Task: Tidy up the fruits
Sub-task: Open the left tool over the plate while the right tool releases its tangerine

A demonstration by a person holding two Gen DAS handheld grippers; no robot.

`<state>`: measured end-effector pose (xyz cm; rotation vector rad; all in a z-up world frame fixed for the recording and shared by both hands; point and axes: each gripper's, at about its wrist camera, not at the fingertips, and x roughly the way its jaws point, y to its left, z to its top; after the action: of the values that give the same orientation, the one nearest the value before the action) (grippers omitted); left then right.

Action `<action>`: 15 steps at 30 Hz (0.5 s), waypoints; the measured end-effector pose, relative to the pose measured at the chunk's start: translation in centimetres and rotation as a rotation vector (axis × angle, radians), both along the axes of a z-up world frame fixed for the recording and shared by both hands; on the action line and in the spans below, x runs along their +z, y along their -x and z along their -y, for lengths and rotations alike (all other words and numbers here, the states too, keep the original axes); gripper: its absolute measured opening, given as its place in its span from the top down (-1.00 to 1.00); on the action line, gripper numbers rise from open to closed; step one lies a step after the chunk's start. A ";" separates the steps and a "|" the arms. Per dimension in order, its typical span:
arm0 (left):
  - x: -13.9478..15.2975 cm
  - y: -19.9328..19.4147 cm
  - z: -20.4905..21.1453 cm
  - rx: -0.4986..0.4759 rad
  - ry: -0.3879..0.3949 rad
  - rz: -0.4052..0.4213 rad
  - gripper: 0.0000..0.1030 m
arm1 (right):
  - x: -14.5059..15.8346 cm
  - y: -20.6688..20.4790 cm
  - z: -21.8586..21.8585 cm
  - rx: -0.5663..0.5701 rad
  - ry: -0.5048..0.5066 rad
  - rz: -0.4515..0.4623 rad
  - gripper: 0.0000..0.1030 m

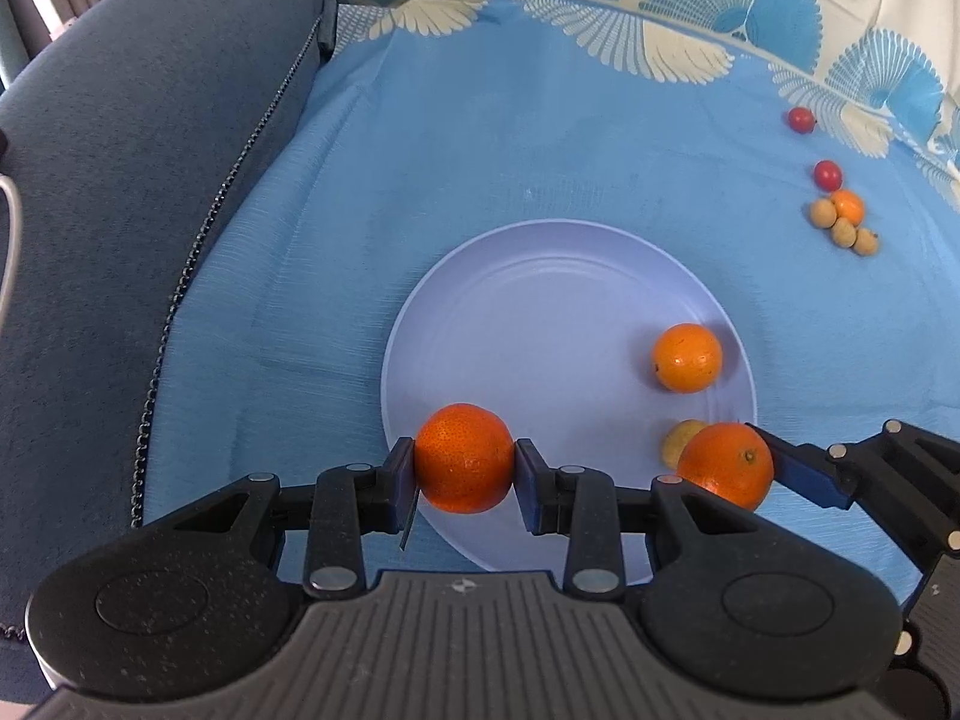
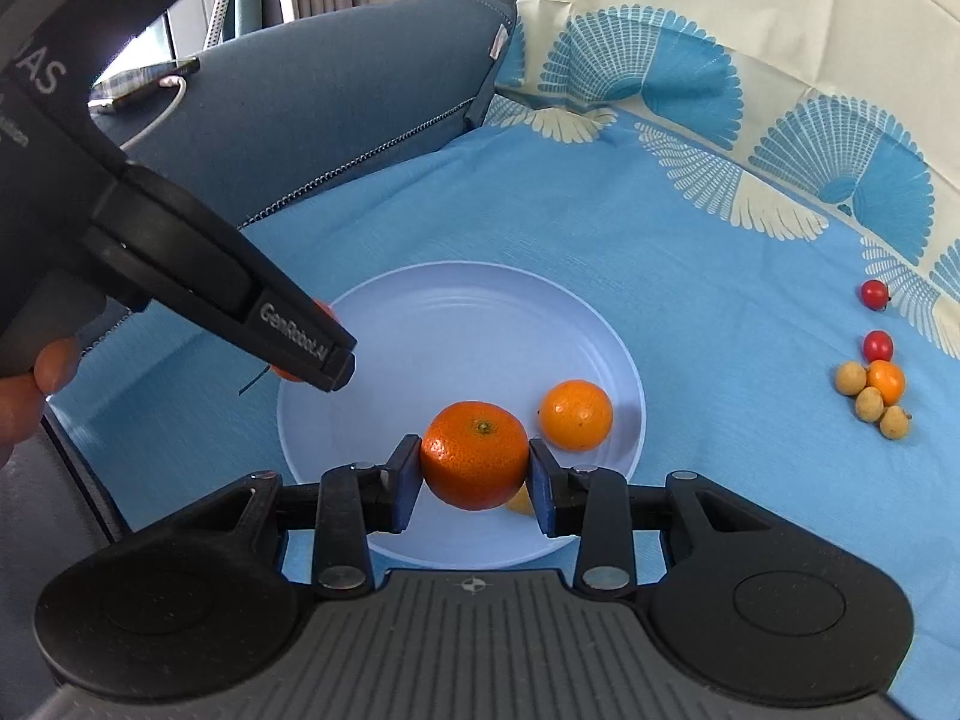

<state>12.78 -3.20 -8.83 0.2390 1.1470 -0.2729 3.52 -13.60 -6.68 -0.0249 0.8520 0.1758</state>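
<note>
I am holding a round orange mandarin (image 1: 465, 459) clamped between the blue pads of my left gripper (image 1: 465, 468), hanging it over the near left rim of the pale lavender round plate (image 1: 540, 300). My right gripper (image 2: 474, 471) is squeezing a second mandarin with a green stem scar (image 2: 474, 462), hanging over the near part of the same plate. A third, paler orange fruit (image 2: 576, 414) is sitting on the plate just beside my right-hand mandarin, and a small yellowish fruit (image 1: 678, 441) is peeking out behind it. The plate is resting on a blue cloth with cream fan patterns (image 1: 480, 150). Well apart, at the right, two red cherry tomatoes (image 2: 876, 345) are lying near a cluster of tan longan-like fruits and a little orange (image 2: 870, 399).
</note>
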 end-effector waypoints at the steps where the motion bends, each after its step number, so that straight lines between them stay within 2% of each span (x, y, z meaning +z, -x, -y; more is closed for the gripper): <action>1: -0.2 -0.1 0.1 0.000 -0.004 -0.002 0.26 | -0.1 -0.1 0.0 0.001 0.003 -0.001 0.25; 11: -1.1 -1.1 0.1 0.008 -0.025 -0.002 0.23 | -0.8 -1.0 -0.3 0.030 0.029 -0.019 0.24; 12: -1.0 -1.1 0.1 0.005 -0.021 0.006 0.01 | -0.8 -1.1 -0.5 0.037 0.033 -0.019 0.24; 13: -0.7 -1.0 0.1 0.003 -0.017 0.013 -0.52 | -0.8 -1.1 -0.6 0.048 0.037 -0.019 0.23; 15: 0.1 -0.7 -0.1 0.014 0.008 0.046 -0.99 | -0.6 -1.0 -0.9 0.060 0.049 -0.006 0.04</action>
<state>13.44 -3.07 -8.71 0.2292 1.1011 -0.2587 4.49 -12.71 -7.27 -0.0963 0.8618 0.2111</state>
